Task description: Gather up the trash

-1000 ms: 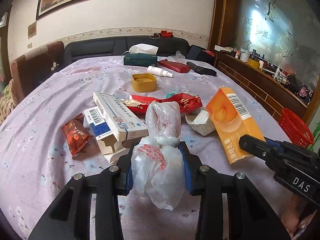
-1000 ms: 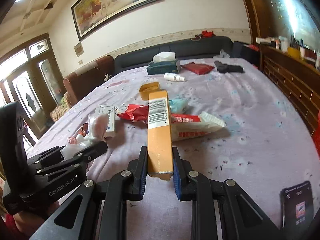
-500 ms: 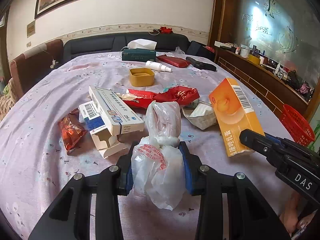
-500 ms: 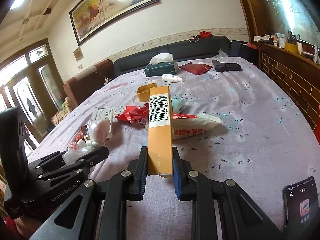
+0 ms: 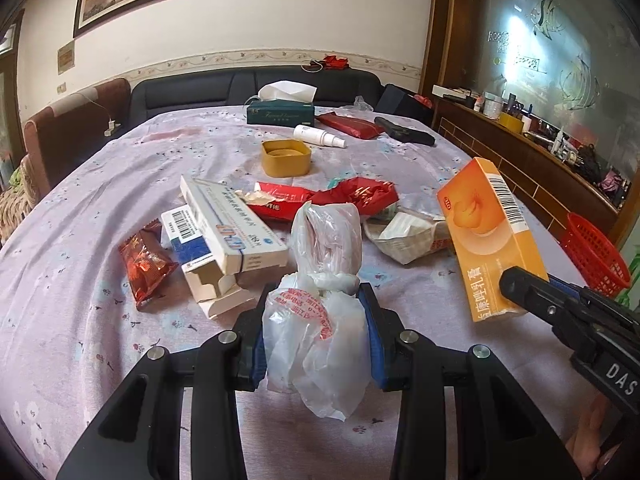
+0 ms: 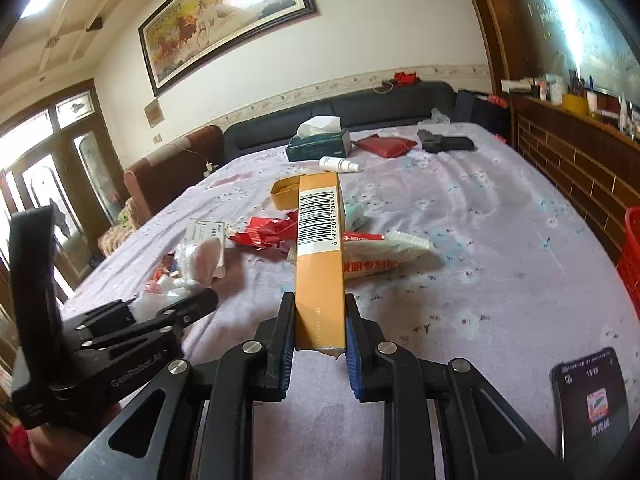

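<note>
One knotted plastic bag (image 5: 320, 320) sat pinched in the left gripper (image 5: 316, 312); one orange carton (image 6: 320, 256) was clamped in the right gripper (image 6: 318, 320). Ahead of the left gripper lay two white boxes (image 5: 228, 232), one brown snack packet (image 5: 144, 260) and two red wrappers (image 5: 320, 196) on the table (image 5: 80, 320).

The left gripper (image 5: 316, 320) is built of matte black plastic, with two angular fingers (image 5: 244, 344) lined on their inner faces by blue pads. Round silver screw heads are set along each finger, two a side, and triangular cut-outs are seen in the linkage arms below. The right gripper (image 6: 318, 320) is made the same way: black fingers (image 6: 276, 344), blue pads, silver screws. White lettering is printed on the black housings, "DAS" on the right one and "GenRoboLAI" on the left.
</note>
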A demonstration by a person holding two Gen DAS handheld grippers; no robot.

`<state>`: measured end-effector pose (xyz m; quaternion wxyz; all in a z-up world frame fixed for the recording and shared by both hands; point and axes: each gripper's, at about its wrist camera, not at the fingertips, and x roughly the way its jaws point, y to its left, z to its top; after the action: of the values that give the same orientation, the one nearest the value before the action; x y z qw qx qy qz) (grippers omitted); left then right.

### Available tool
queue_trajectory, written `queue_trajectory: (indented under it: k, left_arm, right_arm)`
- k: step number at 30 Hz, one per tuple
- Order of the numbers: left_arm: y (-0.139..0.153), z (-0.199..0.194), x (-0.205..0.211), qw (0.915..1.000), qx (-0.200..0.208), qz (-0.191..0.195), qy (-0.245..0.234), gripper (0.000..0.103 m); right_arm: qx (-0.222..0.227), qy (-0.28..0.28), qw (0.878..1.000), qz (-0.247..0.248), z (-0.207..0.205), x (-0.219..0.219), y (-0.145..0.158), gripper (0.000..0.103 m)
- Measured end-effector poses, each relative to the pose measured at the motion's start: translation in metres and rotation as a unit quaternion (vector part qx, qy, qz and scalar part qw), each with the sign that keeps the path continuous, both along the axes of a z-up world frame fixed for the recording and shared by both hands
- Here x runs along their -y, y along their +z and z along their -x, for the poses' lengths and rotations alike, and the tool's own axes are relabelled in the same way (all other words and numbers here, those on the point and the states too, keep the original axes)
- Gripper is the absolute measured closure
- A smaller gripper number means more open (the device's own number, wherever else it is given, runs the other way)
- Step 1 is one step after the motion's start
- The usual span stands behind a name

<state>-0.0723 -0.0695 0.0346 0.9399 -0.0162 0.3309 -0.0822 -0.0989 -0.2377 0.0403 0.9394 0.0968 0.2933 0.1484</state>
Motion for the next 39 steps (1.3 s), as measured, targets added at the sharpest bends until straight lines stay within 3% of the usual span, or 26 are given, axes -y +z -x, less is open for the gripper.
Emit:
queue_trajectory:
  k: [16,39]
  left_arm:
    - [0.020,0.010,0.034,0.9986,0.025,-0.036,-0.030,0.065]
    - [0.022,0.015,0.056,0.9963,0.036,-0.060,-0.049,0.065]
  right_arm:
    - [0.005,-0.016,1.000,-0.025,0.024,0.033,0.025,0.079]
    - [0.008,-0.019,0.999,-0.031,0.029,0.041,0.027,0.079]
